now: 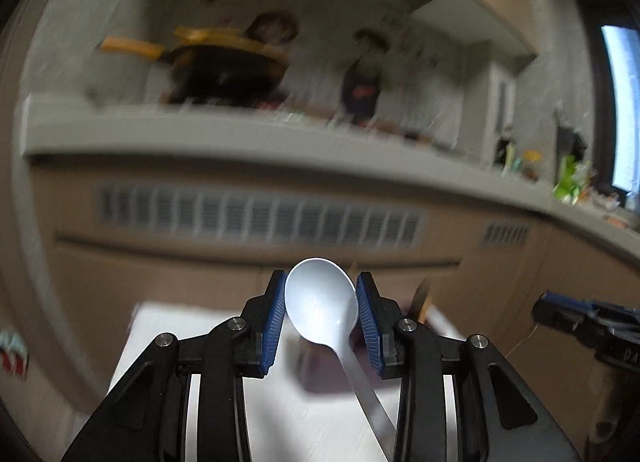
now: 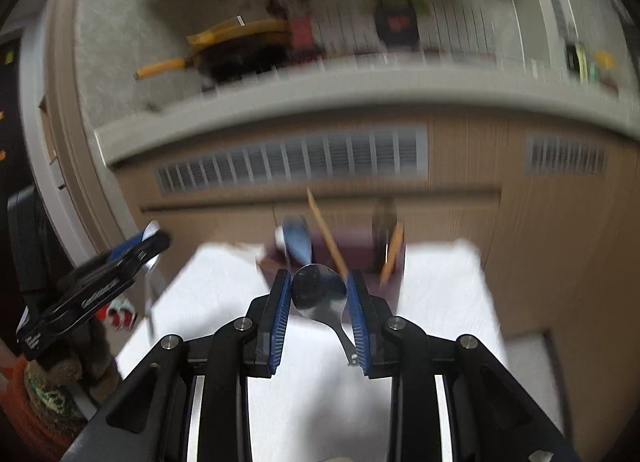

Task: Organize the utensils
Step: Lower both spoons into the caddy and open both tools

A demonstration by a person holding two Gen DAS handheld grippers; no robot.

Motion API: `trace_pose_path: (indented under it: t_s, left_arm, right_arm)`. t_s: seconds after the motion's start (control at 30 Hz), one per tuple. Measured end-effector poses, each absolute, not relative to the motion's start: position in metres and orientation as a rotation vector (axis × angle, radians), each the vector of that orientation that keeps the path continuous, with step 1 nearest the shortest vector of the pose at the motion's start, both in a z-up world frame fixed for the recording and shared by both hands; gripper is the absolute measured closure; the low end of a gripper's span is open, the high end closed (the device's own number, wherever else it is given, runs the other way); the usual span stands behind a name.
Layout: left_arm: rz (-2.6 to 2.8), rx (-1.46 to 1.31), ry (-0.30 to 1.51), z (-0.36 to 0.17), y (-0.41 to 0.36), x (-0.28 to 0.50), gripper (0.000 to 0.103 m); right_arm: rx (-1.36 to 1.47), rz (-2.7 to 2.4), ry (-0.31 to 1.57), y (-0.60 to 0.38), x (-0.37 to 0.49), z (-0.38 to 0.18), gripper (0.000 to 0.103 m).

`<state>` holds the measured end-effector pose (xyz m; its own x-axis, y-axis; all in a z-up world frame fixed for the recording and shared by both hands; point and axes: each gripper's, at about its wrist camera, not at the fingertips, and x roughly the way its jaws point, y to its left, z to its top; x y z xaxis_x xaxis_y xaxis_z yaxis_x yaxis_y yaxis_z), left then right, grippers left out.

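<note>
Spoons sit in both grippers, each clear above the white tabletop [image 2: 440, 274]. A pale plastic spoon [image 1: 321, 302] is pinched by its bowl between the blue pads of the left gripper [image 1: 321, 304], handle trailing down and back toward the camera. A metal spoon [image 2: 319, 294] is pinched the same way in the right gripper [image 2: 319, 298], handle hanging low. Ahead, at the table's far edge, stands a dark maroon holder [image 2: 352, 250] already bearing wooden chopsticks [image 2: 326, 236] and another utensil, blurred. To finish well, each spoon probably wants tilting handle-down over the holder's mouth, one hand at a time, so the grippers do not meet. Room is tight there: chopsticks lean across the opening, and cabinet fronts [image 2: 460, 182] rise just behind the table edge. Sideways and upward, space looks free.
</note>
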<state>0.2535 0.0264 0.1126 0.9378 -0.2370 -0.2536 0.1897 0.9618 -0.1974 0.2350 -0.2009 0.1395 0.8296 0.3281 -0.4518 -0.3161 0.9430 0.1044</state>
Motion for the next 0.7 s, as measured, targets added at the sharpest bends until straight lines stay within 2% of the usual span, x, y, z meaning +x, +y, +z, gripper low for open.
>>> trace_pose_path:
  t_s: [0.13,0.27,0.7]
  left_arm:
    - [-0.206,-0.148,0.156,0.143,0.007,0.297,0.067]
    - [-0.126,-0.086,0.052,0.133,-0.012,0.322,0.067]
    - [-0.092,-0.020,0.212,0.043,-0.036,0.385,0.067]
  right_arm:
    - [0.043,0.365,0.452,-0.208,0.264,0.181,0.077]
    - [0.103,0.380,0.472,-0.222,0.306,0.187,0.077]
    - [0.189,0.355,0.676,-0.212,0.395,0.086,0.077]
